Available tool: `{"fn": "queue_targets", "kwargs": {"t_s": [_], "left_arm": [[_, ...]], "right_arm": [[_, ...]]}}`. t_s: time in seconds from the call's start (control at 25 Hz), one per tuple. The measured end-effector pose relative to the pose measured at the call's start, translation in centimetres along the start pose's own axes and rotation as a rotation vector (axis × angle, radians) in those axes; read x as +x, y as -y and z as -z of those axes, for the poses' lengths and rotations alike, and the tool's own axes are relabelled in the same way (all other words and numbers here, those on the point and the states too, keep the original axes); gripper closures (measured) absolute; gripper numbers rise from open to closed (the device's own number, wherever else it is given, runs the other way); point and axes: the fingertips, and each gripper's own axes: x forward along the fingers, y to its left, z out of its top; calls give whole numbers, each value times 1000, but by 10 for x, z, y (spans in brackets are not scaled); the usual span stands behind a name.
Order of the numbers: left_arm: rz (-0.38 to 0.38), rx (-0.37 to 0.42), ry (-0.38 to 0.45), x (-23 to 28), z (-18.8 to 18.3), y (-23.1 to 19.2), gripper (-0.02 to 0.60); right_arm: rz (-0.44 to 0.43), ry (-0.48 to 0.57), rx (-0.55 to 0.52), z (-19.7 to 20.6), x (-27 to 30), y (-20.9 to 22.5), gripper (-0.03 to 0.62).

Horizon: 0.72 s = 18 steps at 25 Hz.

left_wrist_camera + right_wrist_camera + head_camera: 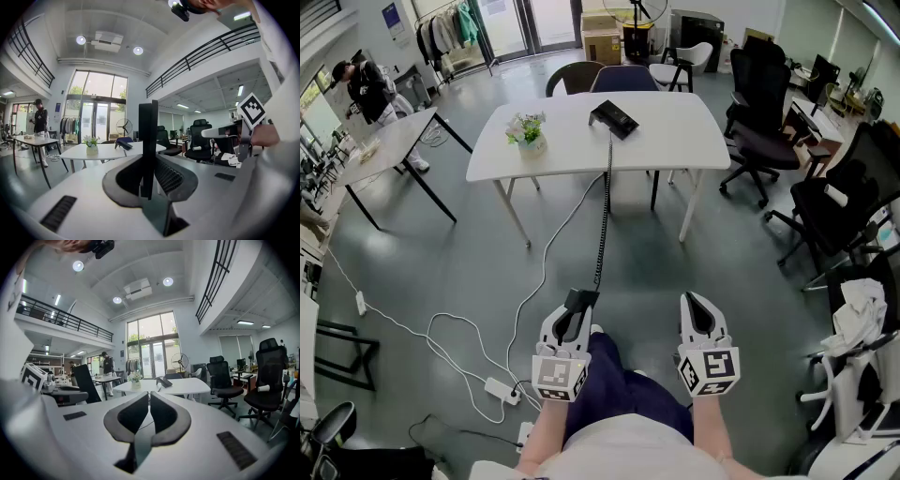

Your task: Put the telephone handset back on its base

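- left tongs (569, 323): clenched on the handset (148, 133), which stands on edge between the ribbed grey pads, gripped across its thin sides.
- right tongs (149, 404): jaws pressed together with nothing between them, hanging idle beside the left pair.
- handset: black, slab-shaped, with smooth faces and straight edges; hard plastic by the look. it is held low in front of the person, well apart from its base. judged light and stiff, a little slippery against the pads, and sturdy enough for a firm pinch. best taken mid-body across the narrow sides, so both ends stay free to seat. which end the present grip sits nearer cannot be told.
- cord (603, 216): black and coiled, drawn nearly straight from the handset up to the table edge. springy, and judged to tug the handset toward the base, then bunch as the gap closes.
- base (614, 119): black, low and wedge-like, lying on the far middle of the table with its cradle empty.
- table (675, 141): white, with a smooth top, rounded corners and slim white legs.
- potted plant (528, 131): small, with a pale pot, green leaves and white blooms; to the left of the base, not touching it.
- floor (441, 253): grey with a slight sheen, and a white cable trails across it to a power strip (502, 389).
- office chairs (759, 122): black and padded, grouped at the right.
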Motion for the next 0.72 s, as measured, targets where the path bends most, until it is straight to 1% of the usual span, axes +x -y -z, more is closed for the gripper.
{"fn": "queue_targets", "kwargs": {"t_s": [0.2,0.44,0.56,0.72], "left_arm": [[16,0,19,1,-5,3,499],[24,-7,18,0,-3,11,499],[26,-5,22,-1,-4,14,499],[20,-12,14,-4,2,18,499]], "right_arm": [[-17,12,18,1,-3,-6,553],[-12,11,22,5,-11,-2,553],[-3,12,41,5,-15,2,553],[-6,-2,55,15,-18,3,553]]}}
